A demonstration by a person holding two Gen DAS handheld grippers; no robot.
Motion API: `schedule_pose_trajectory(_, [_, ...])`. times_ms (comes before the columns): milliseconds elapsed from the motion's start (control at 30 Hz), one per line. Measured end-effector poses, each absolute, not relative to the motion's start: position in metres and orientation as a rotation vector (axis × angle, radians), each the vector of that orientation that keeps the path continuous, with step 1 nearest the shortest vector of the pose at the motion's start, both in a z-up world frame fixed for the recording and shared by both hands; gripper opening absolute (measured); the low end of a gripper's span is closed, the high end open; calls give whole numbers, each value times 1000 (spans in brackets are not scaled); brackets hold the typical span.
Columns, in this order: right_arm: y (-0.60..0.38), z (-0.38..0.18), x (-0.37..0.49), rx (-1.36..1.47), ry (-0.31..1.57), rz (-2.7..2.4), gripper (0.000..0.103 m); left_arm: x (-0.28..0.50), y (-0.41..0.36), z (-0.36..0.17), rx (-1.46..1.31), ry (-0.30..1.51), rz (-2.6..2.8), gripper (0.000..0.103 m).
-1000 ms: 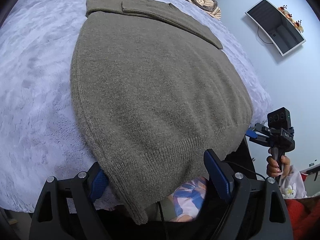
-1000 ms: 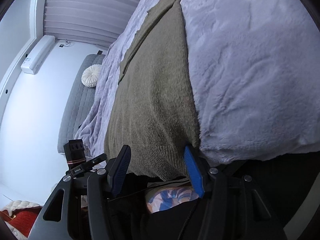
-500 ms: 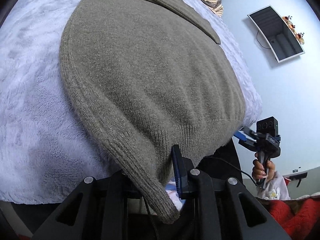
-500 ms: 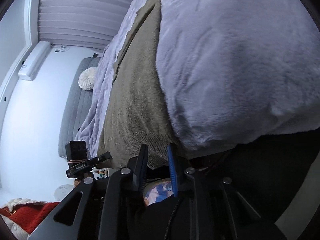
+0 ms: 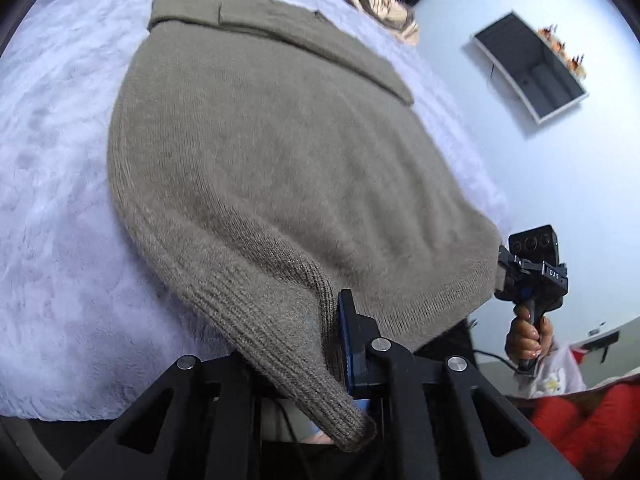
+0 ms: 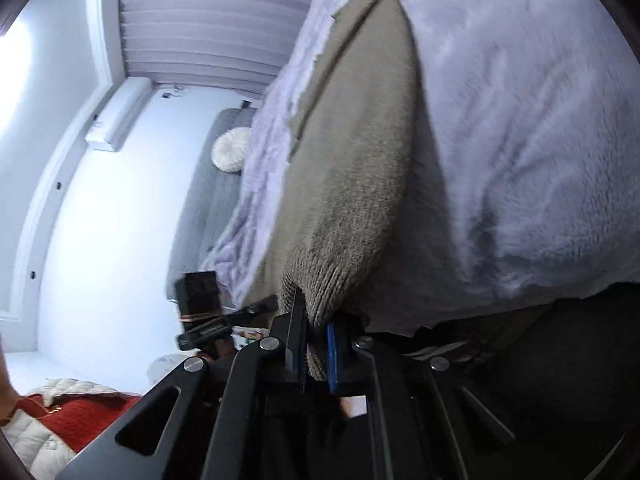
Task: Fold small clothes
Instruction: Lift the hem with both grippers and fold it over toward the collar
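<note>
Olive-grey knitted wool sweater (image 5: 272,168) lay flat on fluffy lavender bedspread (image 5: 52,208), left gripper (image 5: 320,344) and right gripper (image 6: 314,344) each clamped on a ribbed hem corner; uneven lifting would likely skew the fold.

I read this as home bedroom: bed (image 5: 60,184) under fluffy lilac blanket (image 6: 520,128), grey headboard (image 6: 208,184) with round cushion (image 6: 231,155), wall air conditioner (image 6: 119,115), closed blinds (image 6: 208,20).
</note>
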State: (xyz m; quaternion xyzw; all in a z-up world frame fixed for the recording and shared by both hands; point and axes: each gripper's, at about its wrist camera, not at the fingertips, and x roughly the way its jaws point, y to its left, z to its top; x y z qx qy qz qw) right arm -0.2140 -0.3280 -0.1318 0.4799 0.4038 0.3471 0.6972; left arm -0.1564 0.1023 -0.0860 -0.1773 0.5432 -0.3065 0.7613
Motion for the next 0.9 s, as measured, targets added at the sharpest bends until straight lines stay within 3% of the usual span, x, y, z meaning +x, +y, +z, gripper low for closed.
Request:
schedule_pose_trajectory(267, [-331,-68,-154,1162,677,896,8,-107,118,-7,-431,946,-669,17])
schedule_pose_trajectory(533, [-338,-11,-47,1110,601,895,8,7,119,46,-347,821,-593,17])
schedule_pose_trajectory(700, [-349,-7,41,1096,639,833,8,112,108,37,-330,823,-530,17])
schedule_pose_trajectory(900, [-357,-75,143,1162,781,660,8,215,104,-22,-305,888,-409,17])
